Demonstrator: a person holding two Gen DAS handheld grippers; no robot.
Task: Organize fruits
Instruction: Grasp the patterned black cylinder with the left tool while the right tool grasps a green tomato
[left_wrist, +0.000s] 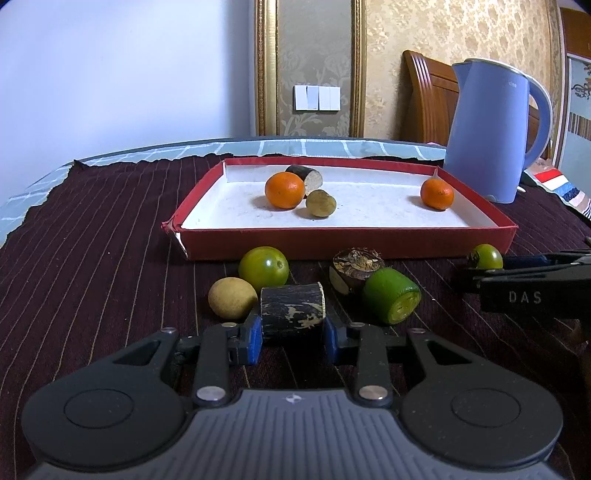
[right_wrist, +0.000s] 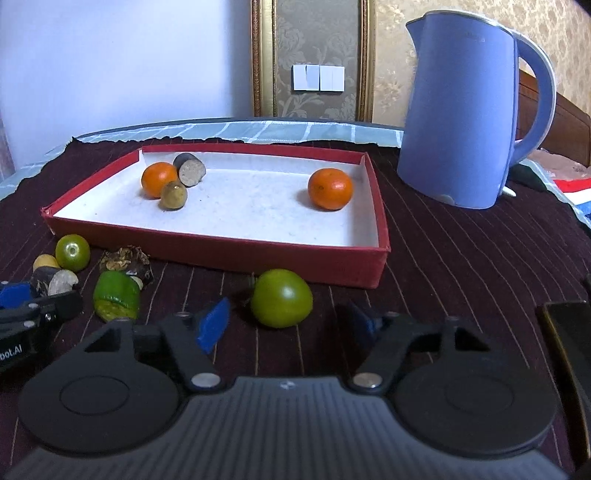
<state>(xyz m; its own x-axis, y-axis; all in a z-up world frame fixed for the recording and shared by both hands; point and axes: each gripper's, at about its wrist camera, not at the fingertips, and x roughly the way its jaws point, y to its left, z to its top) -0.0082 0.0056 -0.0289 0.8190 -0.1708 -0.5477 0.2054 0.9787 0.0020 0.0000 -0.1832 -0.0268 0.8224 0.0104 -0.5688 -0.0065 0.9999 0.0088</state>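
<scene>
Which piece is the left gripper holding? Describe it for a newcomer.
Start at the red tray; on the dark cloth in front lies a cluster of fruit. The left gripper clamps the dark cylinder, the only black-barked, flat-ended piece outside the tray.

Red tray (right_wrist: 207, 254), landmark: shallow, open-topped, low walls. Inside it, a wide bare stretch of white floor is left between the cluster at the far left (orange (right_wrist: 159, 180), dark cut cylinder (right_wrist: 189, 169), small olive fruit (right_wrist: 173, 195)) and the lone orange (right_wrist: 330, 188) near the right wall. Before the tray's front wall, the left part of the striped cloth (right_wrist: 461, 258) is crowded by a green fruit (left_wrist: 263, 265), a yellowish fruit (left_wrist: 232, 298), a dark cylinder (left_wrist: 291, 311), a brown husked piece (left_wrist: 356, 266) and a cut green piece (left_wrist: 391, 301). Beside the front right corner a green round fruit (right_wrist: 281, 302) is found. Right of the tray, open cloth is bounded at the back by a tall blue kettle (right_wrist: 461, 122).
</scene>
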